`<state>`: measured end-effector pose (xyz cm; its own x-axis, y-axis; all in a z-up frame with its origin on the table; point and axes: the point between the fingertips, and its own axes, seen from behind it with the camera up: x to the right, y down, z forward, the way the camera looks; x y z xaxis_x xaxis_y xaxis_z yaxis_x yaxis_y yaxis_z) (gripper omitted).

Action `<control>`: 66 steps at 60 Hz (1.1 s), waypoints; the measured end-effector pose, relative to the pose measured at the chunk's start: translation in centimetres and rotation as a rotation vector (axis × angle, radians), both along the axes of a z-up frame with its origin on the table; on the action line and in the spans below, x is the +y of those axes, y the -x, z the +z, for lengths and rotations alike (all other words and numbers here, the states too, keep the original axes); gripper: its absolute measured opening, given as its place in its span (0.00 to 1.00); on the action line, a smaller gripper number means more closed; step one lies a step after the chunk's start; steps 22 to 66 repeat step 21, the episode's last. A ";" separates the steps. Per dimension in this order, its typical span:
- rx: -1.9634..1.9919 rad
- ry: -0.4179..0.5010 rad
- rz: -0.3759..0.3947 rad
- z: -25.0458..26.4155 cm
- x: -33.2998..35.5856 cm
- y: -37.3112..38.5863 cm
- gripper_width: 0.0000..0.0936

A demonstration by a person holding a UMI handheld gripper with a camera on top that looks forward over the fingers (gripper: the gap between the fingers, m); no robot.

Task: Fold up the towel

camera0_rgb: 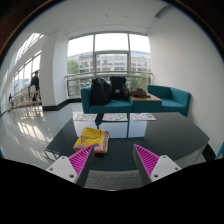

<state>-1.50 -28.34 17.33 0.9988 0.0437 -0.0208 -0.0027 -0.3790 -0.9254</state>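
Observation:
A grey, textured towel (111, 180) lies flat on the near edge of the dark glass table (150, 135), between my two fingers. A yellow folded cloth (89, 137) rests on a pink flat thing (101, 147) just ahead of my left finger. My gripper (105, 163) is open wide. Its pink pads (62, 165) stand at either side of the grey towel and hold nothing.
Papers or magazines (115, 117) lie along the table's far edge. A teal sofa (168, 98) with dark bags (108, 89) stands beyond it, before large windows. A person (35, 85) stands far off at the left on the shiny floor.

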 end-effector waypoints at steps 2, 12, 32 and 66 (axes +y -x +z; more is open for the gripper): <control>0.001 -0.010 0.005 0.5 -0.3 0.1 0.83; -0.004 -0.037 0.019 2.1 -1.1 0.8 0.84; 0.004 -0.043 0.022 2.0 -1.4 1.3 0.84; 0.004 -0.043 0.022 2.0 -1.4 1.3 0.84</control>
